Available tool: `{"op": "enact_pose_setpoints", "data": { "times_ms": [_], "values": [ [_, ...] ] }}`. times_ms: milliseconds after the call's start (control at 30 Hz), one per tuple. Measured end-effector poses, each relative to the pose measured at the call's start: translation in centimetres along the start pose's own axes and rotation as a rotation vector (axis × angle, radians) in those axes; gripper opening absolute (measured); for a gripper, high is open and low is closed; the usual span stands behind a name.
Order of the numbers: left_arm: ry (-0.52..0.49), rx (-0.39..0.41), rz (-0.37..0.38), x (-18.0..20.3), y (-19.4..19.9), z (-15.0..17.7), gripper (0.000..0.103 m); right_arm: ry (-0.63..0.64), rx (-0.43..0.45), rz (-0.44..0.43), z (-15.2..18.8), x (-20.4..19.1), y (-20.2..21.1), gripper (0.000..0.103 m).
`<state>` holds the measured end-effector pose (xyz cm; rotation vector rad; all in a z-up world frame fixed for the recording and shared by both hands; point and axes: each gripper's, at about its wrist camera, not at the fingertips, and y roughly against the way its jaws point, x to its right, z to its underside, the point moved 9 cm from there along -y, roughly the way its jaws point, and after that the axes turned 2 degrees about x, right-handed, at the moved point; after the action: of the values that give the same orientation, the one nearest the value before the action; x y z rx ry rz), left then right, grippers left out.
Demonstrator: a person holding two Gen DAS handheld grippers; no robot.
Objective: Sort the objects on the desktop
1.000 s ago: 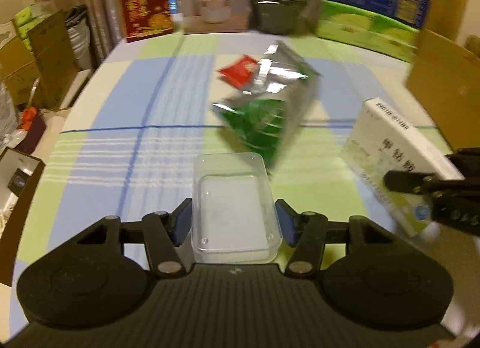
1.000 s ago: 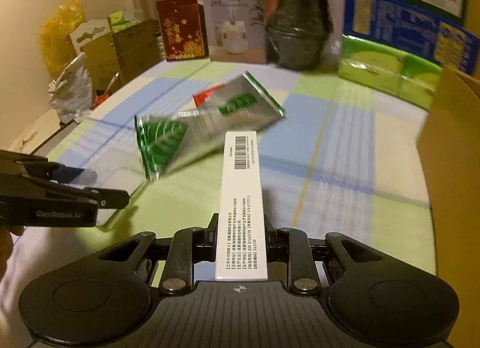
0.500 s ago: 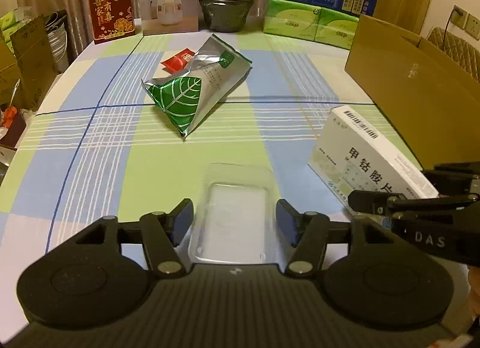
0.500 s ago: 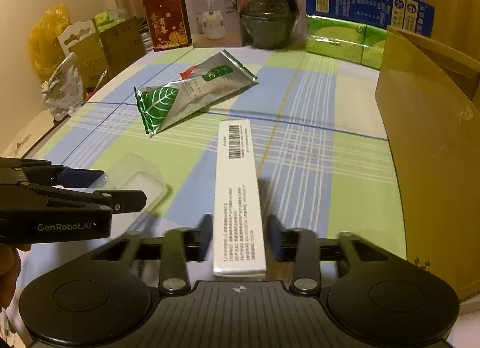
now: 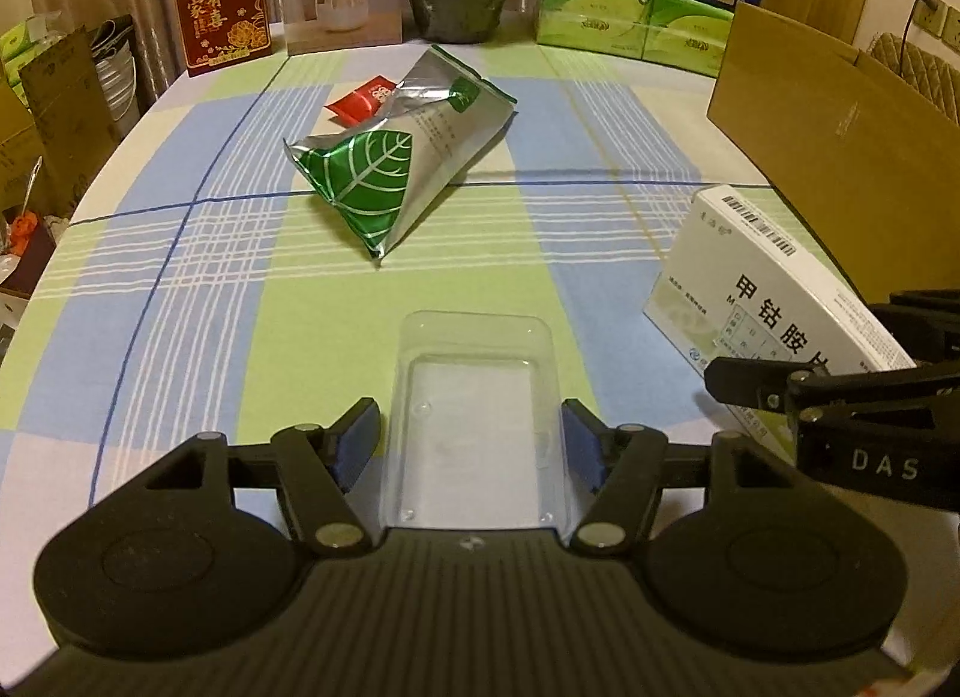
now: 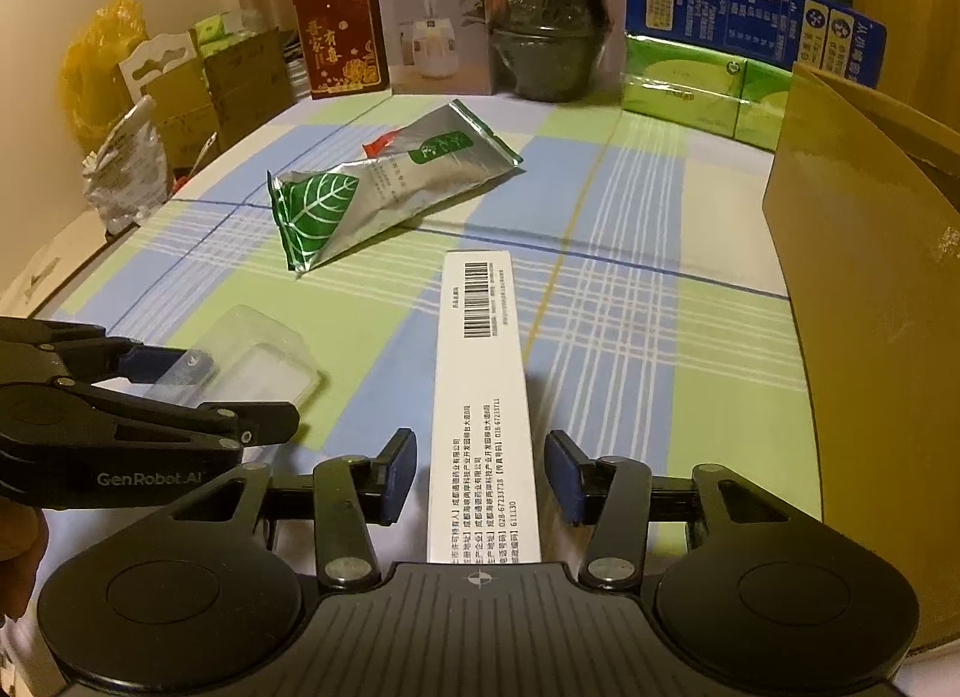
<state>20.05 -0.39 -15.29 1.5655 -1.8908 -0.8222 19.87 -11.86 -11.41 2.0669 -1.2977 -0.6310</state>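
Desktop objects remain unsorted: a clear tray point(image 5: 474, 415) and white carton point(image 6: 483, 409) lie on the checked tabletop point(image 5: 180, 289) between each released tool, left tool point(image 5: 474, 442) and right tool point(image 6: 480, 472), foil pouch point(image 5: 390, 175) far behind.

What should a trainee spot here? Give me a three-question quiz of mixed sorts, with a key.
1. True or false: the right gripper is clamped on the white box.
2. What lies between the fingers of the left gripper? A a mug; B the clear plastic tray; C a spoon.
3. Which item lies right next to the red packet?

Key: 1 false, both pads stand clear of the box's sides. 2 B. 3 the silver leaf pouch.
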Motion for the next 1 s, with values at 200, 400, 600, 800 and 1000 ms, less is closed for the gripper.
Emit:
{"op": "enact_pose_setpoints", "data": {
  "times_ms": [200,400,600,800,1000],
  "values": [
    [-0.013,0.003,-0.012,0.2,-0.3,-0.1,0.061,-0.003,-0.004,0.015,-0.1,0.2,-0.3,0.027],
    [-0.022,0.008,-0.022,0.2,-0.3,-0.2,0.052,-0.012,-0.002,0.024,-0.1,0.3,-0.1,0.021],
    [-0.019,0.004,-0.019,0.1,-0.1,-0.1,0.051,-0.009,0.016,0.034,-0.3,0.3,0.3,0.020],
    [-0.021,0.052,-0.016,0.3,1.0,-0.9,0.051,-0.016,0.055,0.047,-1.1,0.7,1.2,0.020],
    [-0.037,0.073,0.000,0.9,1.9,-1.5,0.051,-0.035,0.062,0.048,-1.2,1.1,2.1,0.020]
  ]
}}
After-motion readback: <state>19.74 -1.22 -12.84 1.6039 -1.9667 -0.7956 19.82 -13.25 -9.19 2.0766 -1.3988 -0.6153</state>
